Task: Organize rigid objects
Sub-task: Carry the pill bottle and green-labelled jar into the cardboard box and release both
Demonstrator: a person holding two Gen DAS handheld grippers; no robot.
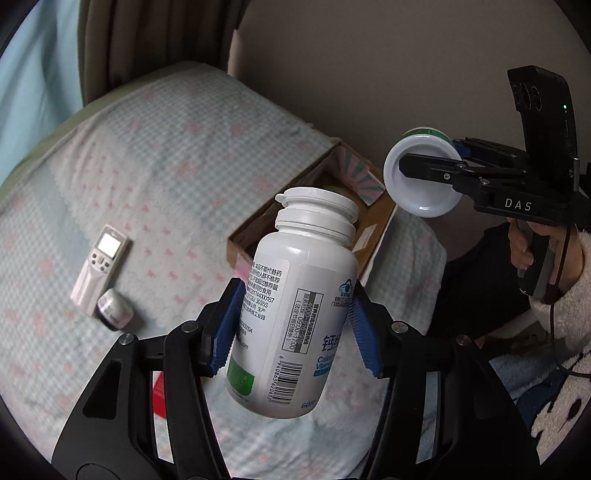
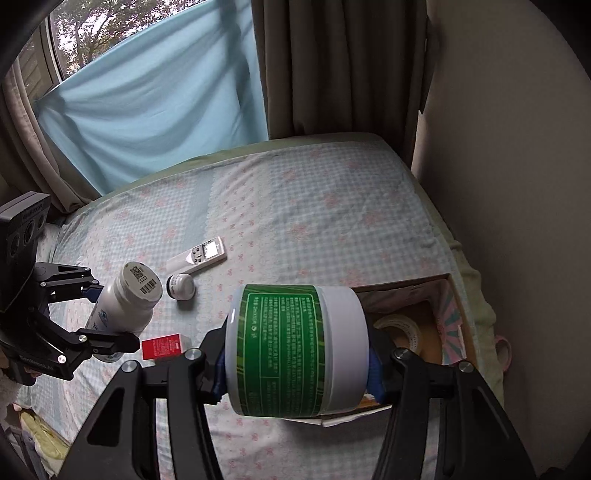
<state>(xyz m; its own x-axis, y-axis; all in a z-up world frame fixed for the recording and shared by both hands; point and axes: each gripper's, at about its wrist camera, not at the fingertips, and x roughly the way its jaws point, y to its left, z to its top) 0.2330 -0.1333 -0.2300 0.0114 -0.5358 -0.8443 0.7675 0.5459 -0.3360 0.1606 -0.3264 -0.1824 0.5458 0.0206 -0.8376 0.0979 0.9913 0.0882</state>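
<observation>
Both grippers are loaded above the bed (image 2: 332, 206): the left gripper (image 1: 295, 325) grasps the bottle (image 1: 295, 314), the right gripper (image 2: 295, 365) clamps the jar (image 2: 295, 347) just near the box (image 2: 417, 291). Smooth plastic may slip; two loads converging could collide over the box.

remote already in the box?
No. In the right wrist view the remote lies on the bedsheet, beside a small white jar and well apart from the cardboard box.

I see a bed sheet (image 2: 295, 192) with pink flowers, a light blue cloth (image 2: 147, 99) before the window (image 2: 85, 33), brown curtains (image 2: 332, 66) and a plain wall (image 2: 517, 184).
</observation>
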